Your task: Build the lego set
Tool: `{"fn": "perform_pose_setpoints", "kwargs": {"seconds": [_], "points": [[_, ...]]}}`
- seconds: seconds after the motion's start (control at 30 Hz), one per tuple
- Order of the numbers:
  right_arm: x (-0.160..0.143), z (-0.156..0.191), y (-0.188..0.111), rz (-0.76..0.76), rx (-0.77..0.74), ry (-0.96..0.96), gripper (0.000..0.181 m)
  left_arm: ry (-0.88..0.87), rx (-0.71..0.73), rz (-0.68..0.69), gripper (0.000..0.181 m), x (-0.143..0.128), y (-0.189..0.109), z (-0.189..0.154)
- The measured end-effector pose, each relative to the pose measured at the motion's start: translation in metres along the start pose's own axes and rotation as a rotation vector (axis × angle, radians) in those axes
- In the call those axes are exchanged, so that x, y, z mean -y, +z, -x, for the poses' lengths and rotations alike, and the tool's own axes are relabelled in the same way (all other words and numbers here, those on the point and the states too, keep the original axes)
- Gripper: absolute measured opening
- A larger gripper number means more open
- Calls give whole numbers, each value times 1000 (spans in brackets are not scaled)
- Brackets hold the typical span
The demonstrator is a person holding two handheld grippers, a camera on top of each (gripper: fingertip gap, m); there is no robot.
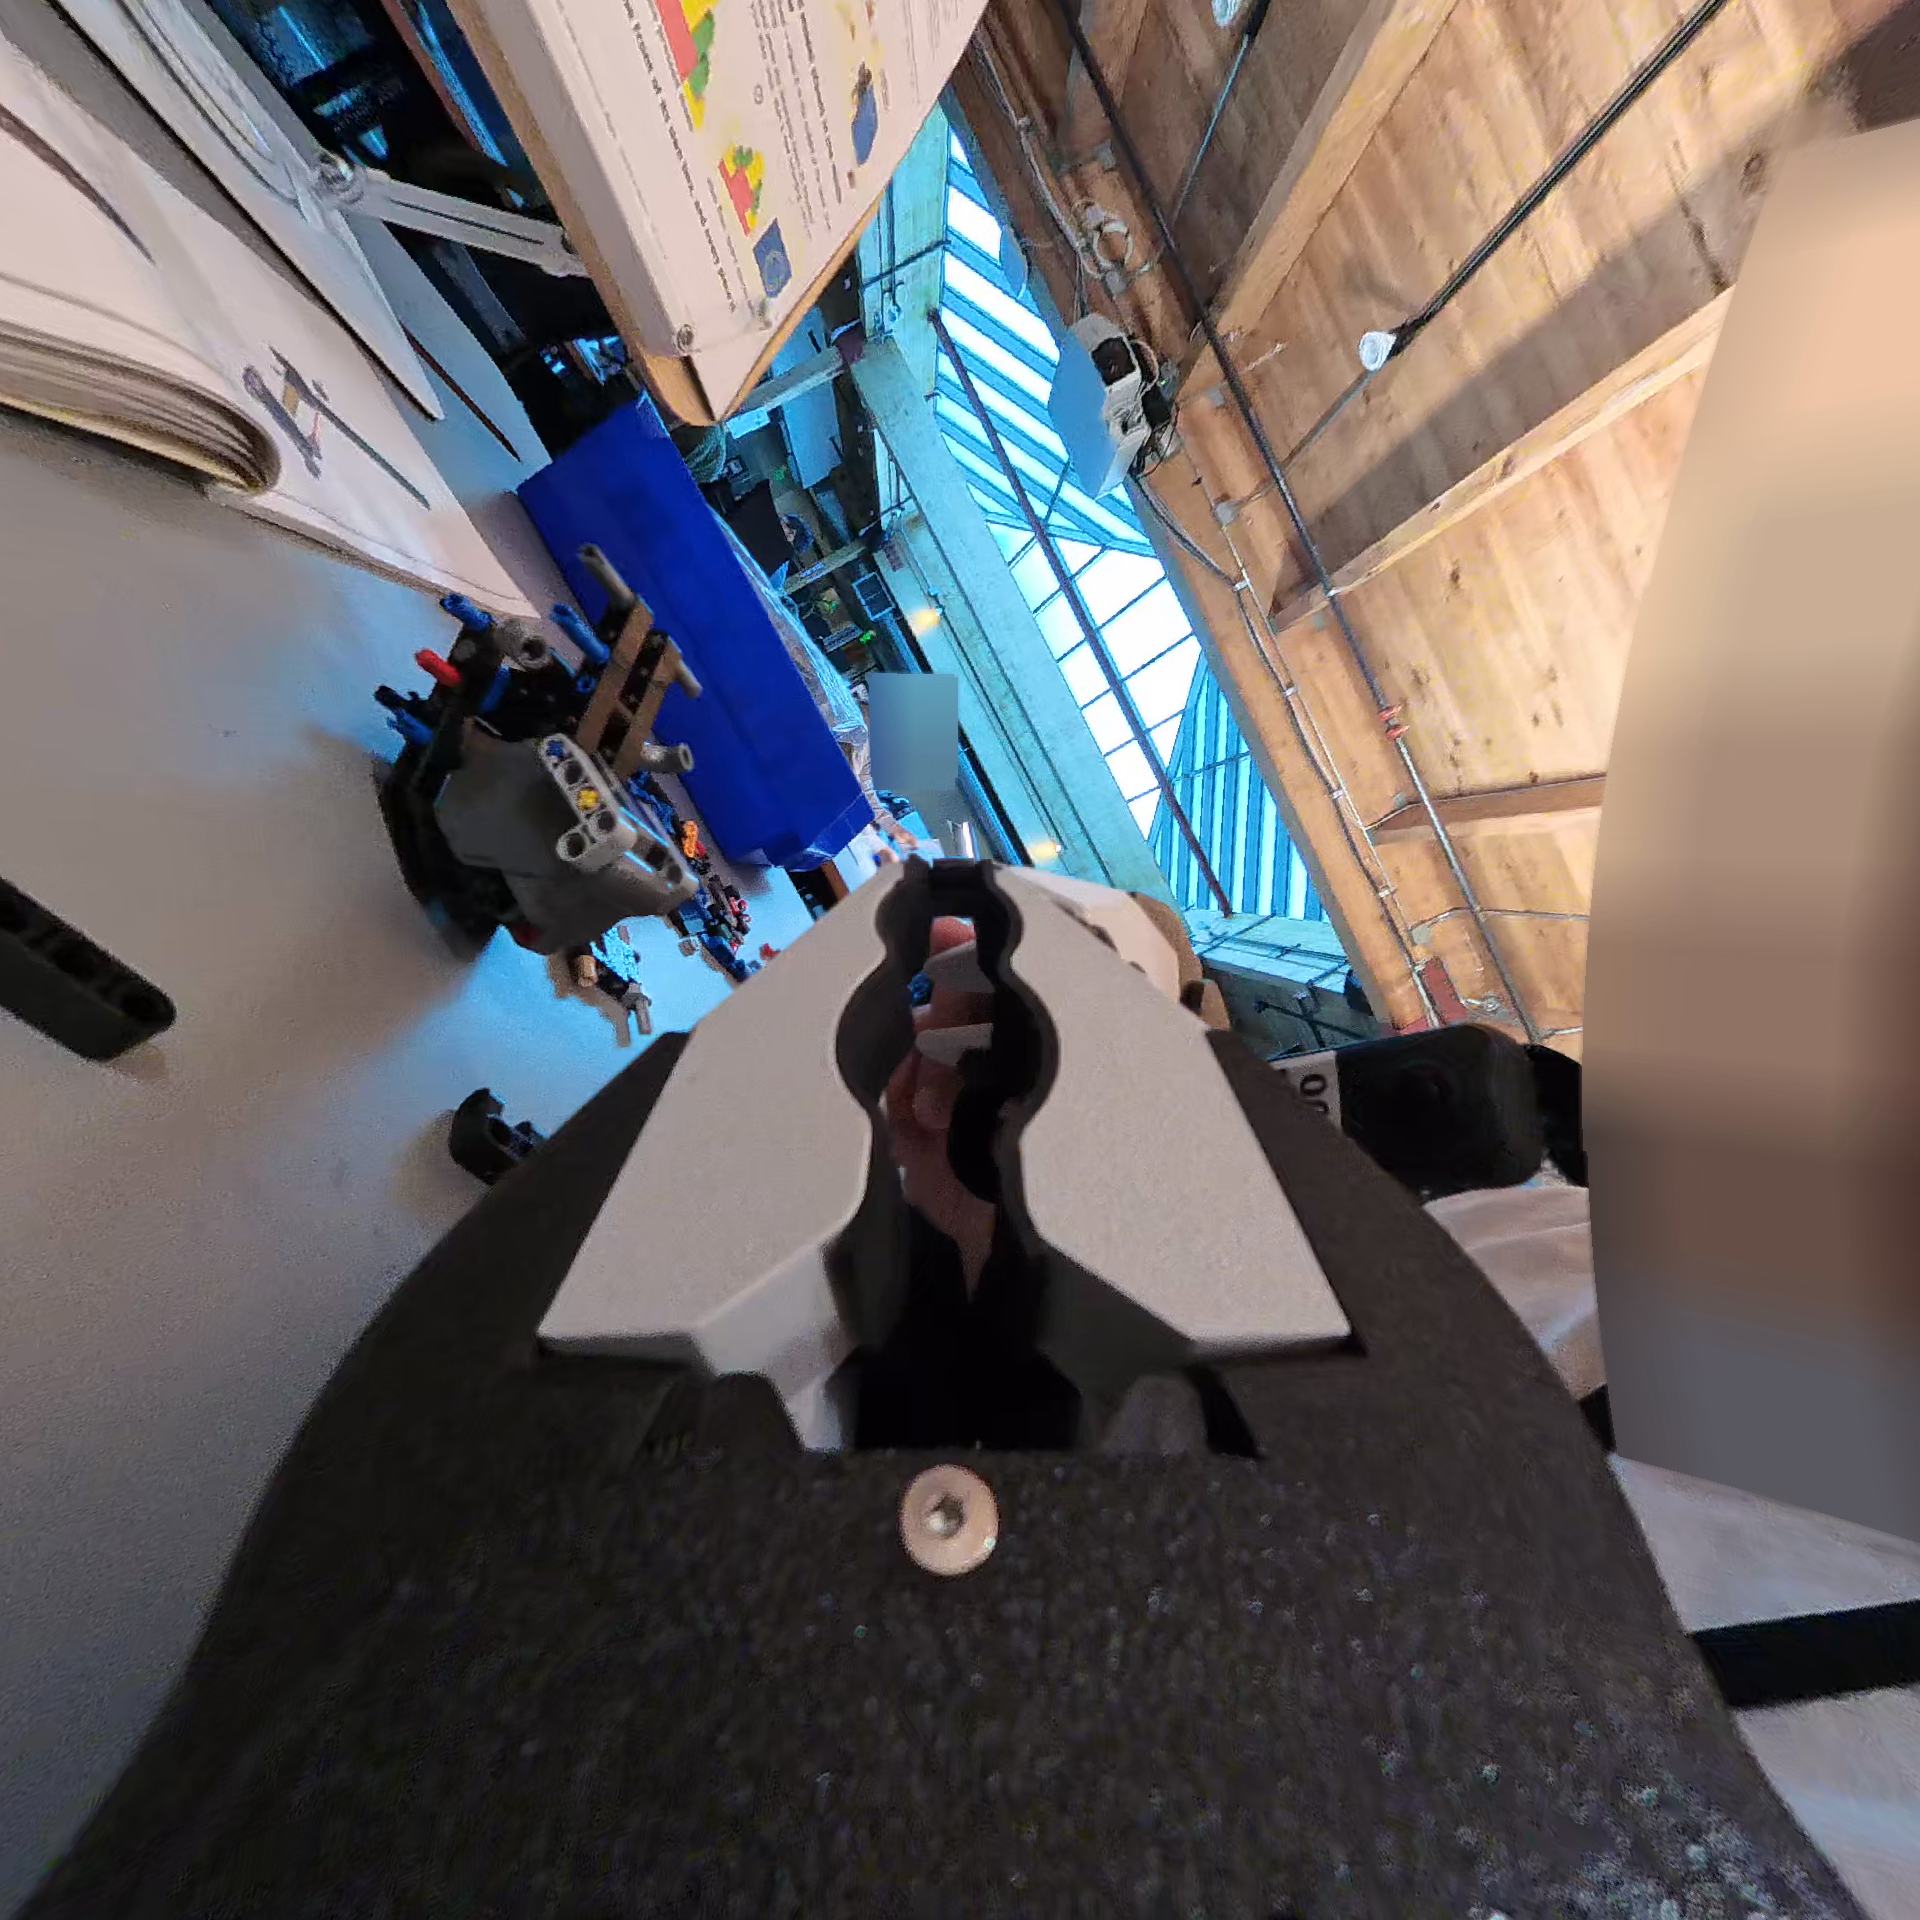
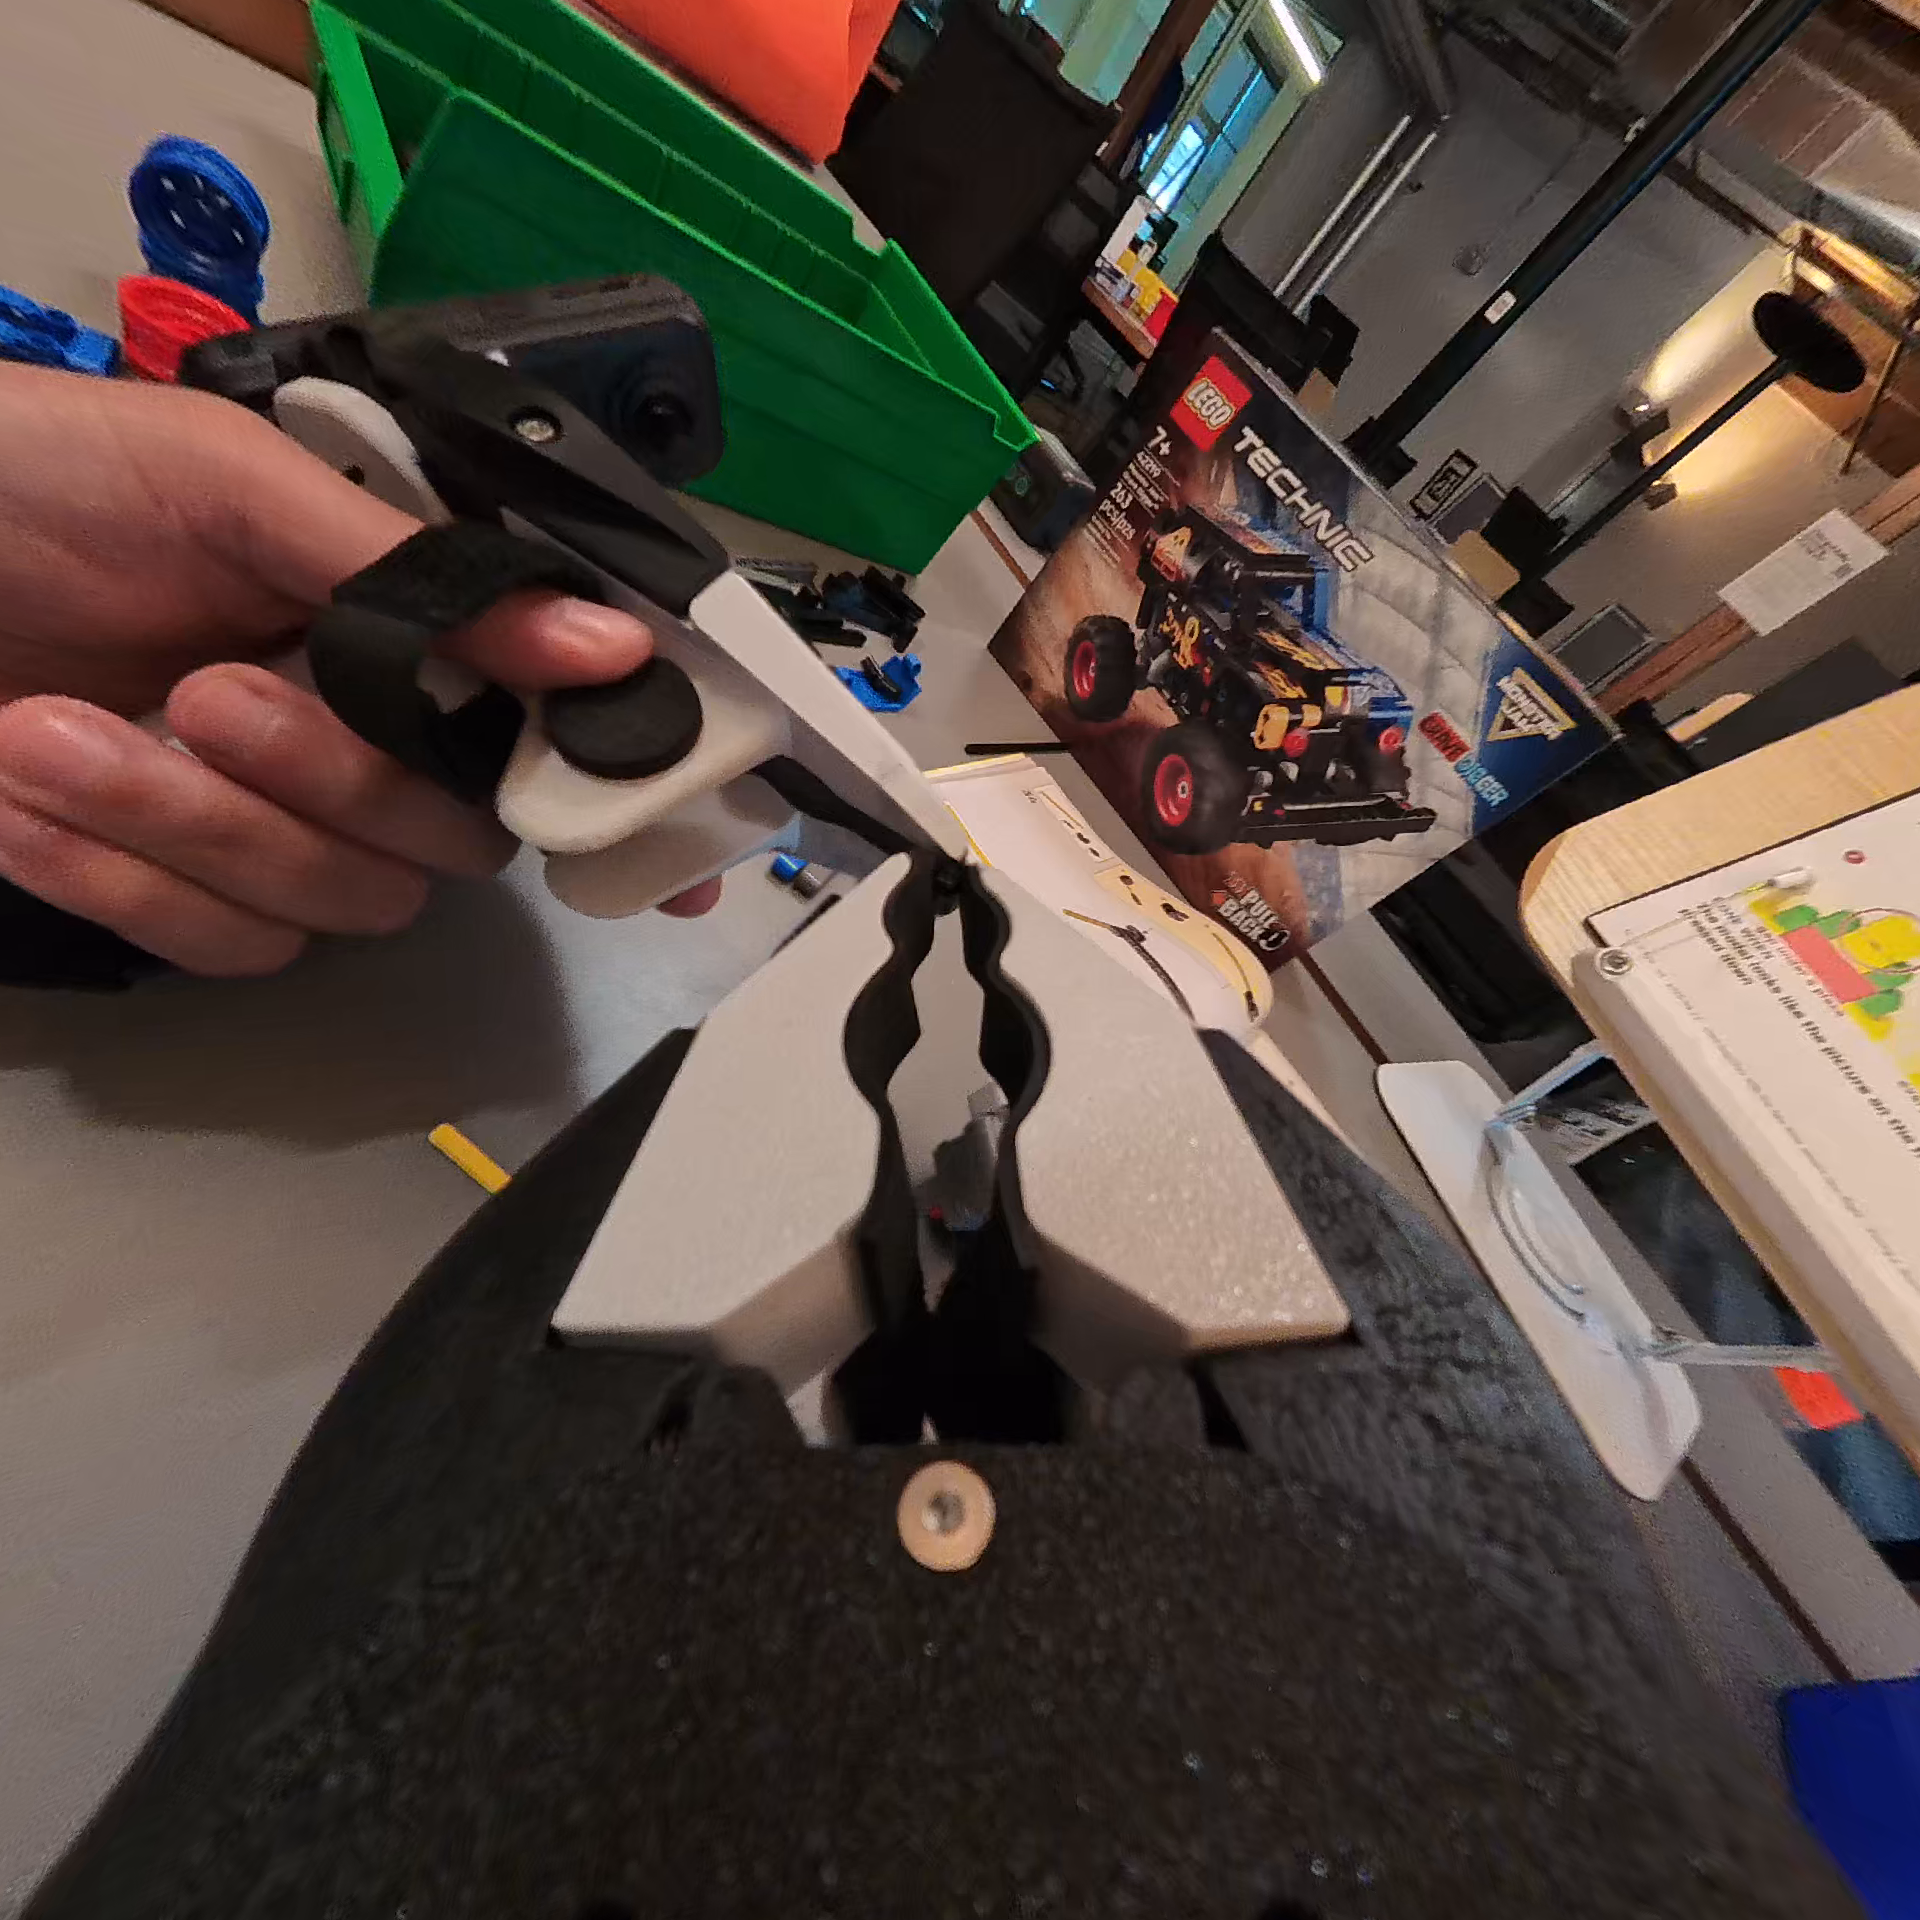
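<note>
- Grey table (image 2: 208, 1195) lies under both tools, a green bin (image 2: 665, 301) far beyond the fingertips.
- Left gripper (image 1: 951, 883): tips pinched on a small black piece (image 1: 951, 876).
- Right gripper (image 2: 948, 883): tips together on something small and dark, meeting the left tool's tip.
- Half-built lego model (image 1: 540, 769) sits left of the left fingers.

We see the half-built grey-and-black truck chassis (image 1: 540, 790) resting on the desk (image 1: 208, 831), loose pieces (image 1: 717, 914) scattered just beside it.

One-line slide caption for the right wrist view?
Right claw and left claw meet tip to tip on a small black part, above the table.
</note>
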State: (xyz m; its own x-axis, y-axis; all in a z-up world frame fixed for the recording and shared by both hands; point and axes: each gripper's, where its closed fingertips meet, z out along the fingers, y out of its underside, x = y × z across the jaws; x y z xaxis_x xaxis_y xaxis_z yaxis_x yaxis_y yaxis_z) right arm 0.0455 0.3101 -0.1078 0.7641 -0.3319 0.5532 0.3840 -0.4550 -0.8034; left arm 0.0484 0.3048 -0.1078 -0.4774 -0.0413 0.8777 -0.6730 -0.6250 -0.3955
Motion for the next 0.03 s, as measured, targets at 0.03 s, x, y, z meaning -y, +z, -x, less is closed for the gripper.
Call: {"fn": "perform_pose_setpoints", "kwargs": {"seconds": [0.03], "points": [[0, 0, 0, -6, 10, 18, 4, -2, -3, 2, 6, 0, -1, 0]]}}
